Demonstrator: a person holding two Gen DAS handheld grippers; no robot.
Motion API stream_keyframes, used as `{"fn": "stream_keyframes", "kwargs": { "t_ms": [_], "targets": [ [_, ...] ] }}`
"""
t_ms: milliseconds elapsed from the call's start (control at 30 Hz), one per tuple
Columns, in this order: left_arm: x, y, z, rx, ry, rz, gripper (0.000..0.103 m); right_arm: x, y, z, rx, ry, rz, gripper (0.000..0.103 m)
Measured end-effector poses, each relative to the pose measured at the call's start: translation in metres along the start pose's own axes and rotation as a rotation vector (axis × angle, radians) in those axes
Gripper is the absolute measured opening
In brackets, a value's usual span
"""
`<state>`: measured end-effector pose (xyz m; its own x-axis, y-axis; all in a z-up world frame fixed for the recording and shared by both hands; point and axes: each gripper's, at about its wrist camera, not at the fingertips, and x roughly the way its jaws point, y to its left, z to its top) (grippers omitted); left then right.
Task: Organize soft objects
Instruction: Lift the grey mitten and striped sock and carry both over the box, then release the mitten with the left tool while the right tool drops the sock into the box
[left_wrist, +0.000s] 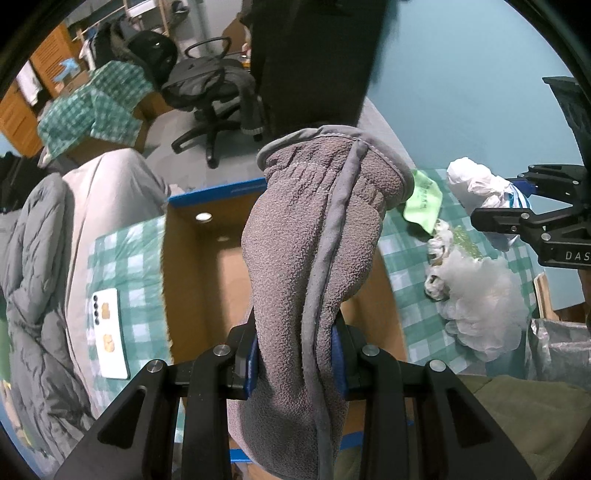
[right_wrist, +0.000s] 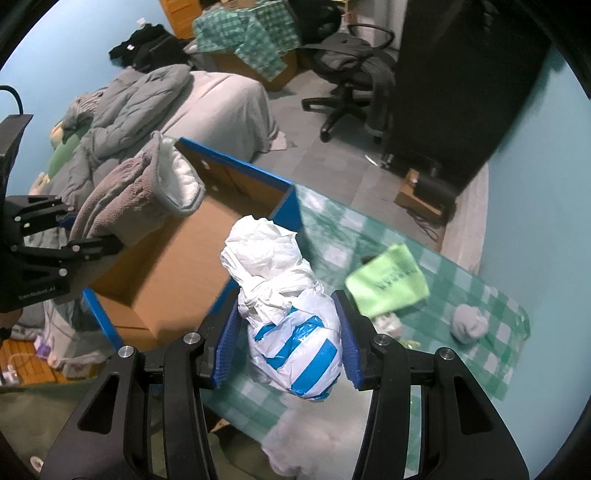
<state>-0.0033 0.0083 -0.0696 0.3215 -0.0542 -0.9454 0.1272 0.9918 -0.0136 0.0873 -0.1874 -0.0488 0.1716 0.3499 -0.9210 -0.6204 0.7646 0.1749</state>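
My left gripper (left_wrist: 297, 360) is shut on a grey fleece glove (left_wrist: 314, 258) and holds it above the open cardboard box (left_wrist: 199, 266) with blue edges. The glove also shows in the right wrist view (right_wrist: 122, 199), cuff up. My right gripper (right_wrist: 291, 332) is shut on a knotted white plastic bag with blue stripes (right_wrist: 284, 310), held above the checkered tablecloth (right_wrist: 491, 354) beside the box (right_wrist: 184, 266). That bag also shows in the left wrist view (left_wrist: 480, 192).
On the table lie a light green cloth (right_wrist: 388, 282), a balled grey sock (right_wrist: 469, 323), a white mesh pouf (left_wrist: 480, 302) and a white phone (left_wrist: 109, 332). A grey jacket (right_wrist: 129, 107) lies on a bed. An office chair (right_wrist: 351, 85) stands behind.
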Motion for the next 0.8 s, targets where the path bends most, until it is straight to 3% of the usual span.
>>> {"fn": "stream_keyframes", "kwargs": {
  "t_ms": [800],
  "targets": [
    [0.056, 0.07, -0.022, -0.179, 0.095, 0.0, 0.032, 0.077, 0.069, 0.054, -0.067, 0.094, 0.075, 0.049]
  ]
}}
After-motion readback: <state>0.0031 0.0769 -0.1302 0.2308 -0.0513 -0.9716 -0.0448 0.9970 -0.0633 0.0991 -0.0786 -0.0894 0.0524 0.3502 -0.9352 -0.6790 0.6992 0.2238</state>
